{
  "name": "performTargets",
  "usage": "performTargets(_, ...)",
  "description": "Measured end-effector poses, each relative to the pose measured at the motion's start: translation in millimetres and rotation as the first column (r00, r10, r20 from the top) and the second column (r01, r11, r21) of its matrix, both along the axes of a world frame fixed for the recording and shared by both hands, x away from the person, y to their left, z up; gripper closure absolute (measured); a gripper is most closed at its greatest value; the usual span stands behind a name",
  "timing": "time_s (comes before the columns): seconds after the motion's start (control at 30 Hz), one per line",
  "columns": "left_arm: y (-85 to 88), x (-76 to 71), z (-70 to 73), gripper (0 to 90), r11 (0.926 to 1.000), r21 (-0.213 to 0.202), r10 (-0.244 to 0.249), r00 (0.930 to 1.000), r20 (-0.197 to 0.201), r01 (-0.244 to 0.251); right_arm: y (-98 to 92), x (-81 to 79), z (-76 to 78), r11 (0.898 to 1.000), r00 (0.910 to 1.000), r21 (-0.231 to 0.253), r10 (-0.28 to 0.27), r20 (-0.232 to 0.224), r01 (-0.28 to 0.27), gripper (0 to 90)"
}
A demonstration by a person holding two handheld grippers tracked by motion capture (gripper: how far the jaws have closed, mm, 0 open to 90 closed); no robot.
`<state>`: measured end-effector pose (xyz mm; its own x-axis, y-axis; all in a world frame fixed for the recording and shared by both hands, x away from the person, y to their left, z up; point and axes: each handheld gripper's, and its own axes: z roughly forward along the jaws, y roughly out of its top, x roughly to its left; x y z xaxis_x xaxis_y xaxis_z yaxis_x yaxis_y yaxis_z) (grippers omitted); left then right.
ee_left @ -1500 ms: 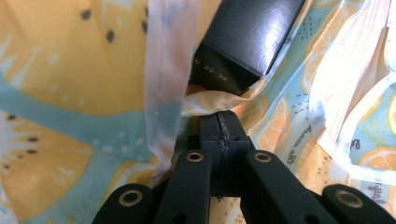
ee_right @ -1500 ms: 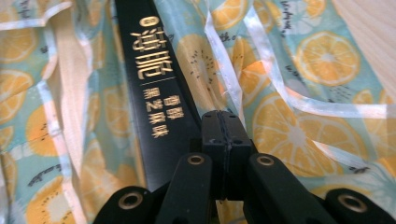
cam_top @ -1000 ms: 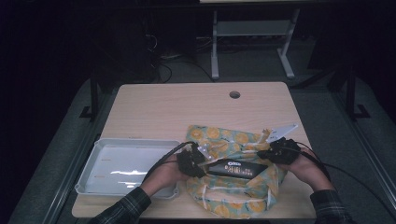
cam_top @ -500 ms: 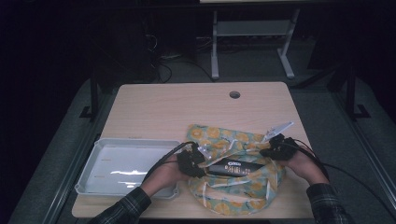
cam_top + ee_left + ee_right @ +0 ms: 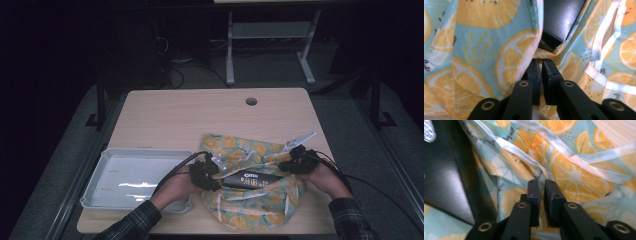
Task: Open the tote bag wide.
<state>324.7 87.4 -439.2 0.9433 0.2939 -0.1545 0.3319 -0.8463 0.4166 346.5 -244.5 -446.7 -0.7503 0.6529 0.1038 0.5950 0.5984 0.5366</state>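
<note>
I had the orange-print cloth bag [image 5: 250, 200] lying on the near right part of the wooden table [image 5: 200, 115], with a long black box [image 5: 252, 178] on top of it between my two grippers. My left gripper [image 5: 541, 62] had its jaws nearly together, pinching a fold of the bag just below the box's corner [image 5: 559, 22]. My right gripper [image 5: 541, 183] was likewise pinched shut on the fabric, the box [image 5: 444, 170] beside it. A white tray [image 5: 135, 177] sat to the left of the bag.
</note>
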Motion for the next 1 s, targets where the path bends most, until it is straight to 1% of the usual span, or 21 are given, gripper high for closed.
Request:
performTargets(0.03, 1.4, 0.1, 3.3, 81.7, 1.0, -0.009, 0.002, 1.0, 0.003, -0.002, -1.4, -0.9, 2.2, 1.0, 1.0, 0.009, -0.004, 0.002, 0.004, 78.7)
performTargets(0.07, 3.1, 0.0, 7.3, 80.5, 0.9996, -0.026, 0.009, 0.9999, 0.005, -0.009, -2.7, -1.8, 4.3, 1.0, 1.0, 0.021, -0.009, 0.003, 0.009, 77.0)
performTargets(0.13, 7.0, -0.1, 16.5, 78.8, 0.9981, -0.059, 0.017, 0.9998, 0.012, -0.016, -4.9, -4.3, 9.7, 0.999, 0.9998, 0.03, -0.02, -0.001, 0.02, 74.1)
performTargets(0.23, 12.2, 0.0, 30.3, 76.4, 0.9956, -0.091, 0.02, 0.9995, 0.024, -0.018, -6.6, -9.0, 18.4, 0.998, 0.9998, 0.059, -0.022, 0.002, 0.022, 69.1)
performTargets(0.27, 13.2, 0.4, 34.4, 76.5, 0.9948, -0.101, 0.021, 0.9992, 0.034, -0.017, -6.5, -10.7, 21.2, 0.998, 0.9998, 0.061, -0.022, 0.005, 0.021, 67.8)
performTargets(0.3, 14.0, 0.5, 38.4, 77.4, 0.9936, -0.111, 0.025, 0.9988, 0.042, -0.021, -6.4, -12.4, 24.2, 0.998, 0.9997, 0.064, -0.023, 0.008, 0.022, 66.5)
performTargets(0.33, 14.4, 1.1, 42.0, 80.3, 0.9924, -0.122, 0.023, 0.9986, 0.048, -0.017, -6.5, -14.2, 27.1, 0.997, 0.9997, 0.069, -0.023, 0.01, 0.022, 66.3)
performTargets(0.4, 11.7, 1.4, 47.2, 85.9, 0.9894, -0.144, 0.031, 0.9975, 0.064, -0.022, -6.4, -18.8, 33.6, 0.996, 0.9993, 0.083, -0.024, 0.029, 0.022, 69.4)
performTargets(0.43, 9.1, 1.6, 48.7, 88.5, 0.9876, -0.156, 0.03, 0.9977, 0.061, -0.02, -6.4, -21.5, 37.2, 0.996, 0.9991, 0.09, -0.018, 0.038, 0.014, 73.6)
performTargets(0.5, 1.5, 1.7, 49.8, 89.5, 0.9883, -0.153, 0.016, 0.9971, 0.075, -0.004, -5.7, -28.4, 43.7, 0.995, 0.998, 0.096, 0.002, 0.064, -0.008, 81.3)
performTargets(0.53, -2.4, 1.7, 49.9, 89.6, 0.9883, -0.152, 0.01, 0.9968, 0.079, 0.002, -5.0, -32.3, 46.6, 0.995, 0.9977, 0.098, 0.011, 0.066, -0.017, 84.2)
performTargets(0.63, -12.9, 2.9, 48.9, 89.6, 0.9879, -0.155, 0.002, 0.9964, 0.085, 0.011, -2.5, -44.8, 50.6, 0.994, 0.9959, 0.101, 0.044, 0.078, -0.052, 88.5)
performTargets(0.77, -25.8, 6.2, 45.7, 89.6, 0.986, -0.166, 0.004, 0.9962, 0.087, 0.011, 2.9, -55.0, 47.7, 0.994, 0.9957, 0.087, 0.066, 0.064, -0.072, 88.7)
performTargets(0.8, -28.3, 7.3, 45.0, 89.6, 0.9869, -0.161, -0.001, 0.9954, 0.096, 0.017, 4.2, -57.0, 46.5, 0.994, 0.9959, 0.078, 0.067, 0.06, -0.072, 88.7)
performTargets(0.87, -32.5, 10.3, 43.4, 89.7, 0.9883, -0.152, 0.005, 0.9938, 0.111, 0.012, 5.8, -59.9, 43.7, 0.994, 0.9958, 0.074, 0.078, 0.046, -0.082, 88.8)
performTargets(0.9, -33.3, 11.6, 42.9, 89.6, 0.9885, -0.151, 0.009, 0.9935, 0.113, 0.009, 6.4, -62.0, 42.3, 0.994, 0.9956, 0.064, 0.082, 0.046, -0.085, 88.9)
performTargets(0.97, -34.1, 15.4, 41.8, 89.6, 0.9896, -0.144, 0.021, 0.9925, 0.121, -0.003, 6.4, -64.6, 41.0, 0.994, 0.9954, 0.06, 0.087, 0.04, -0.089, 89.0)
performTargets(1.0, -33.7, 17.6, 41.2, 89.6, 0.989, -0.147, 0.031, 0.9915, 0.127, -0.012, 6.1, -66.3, 40.4, 0.994, 0.995, 0.06, 0.09, 0.043, -0.092, 89.0)
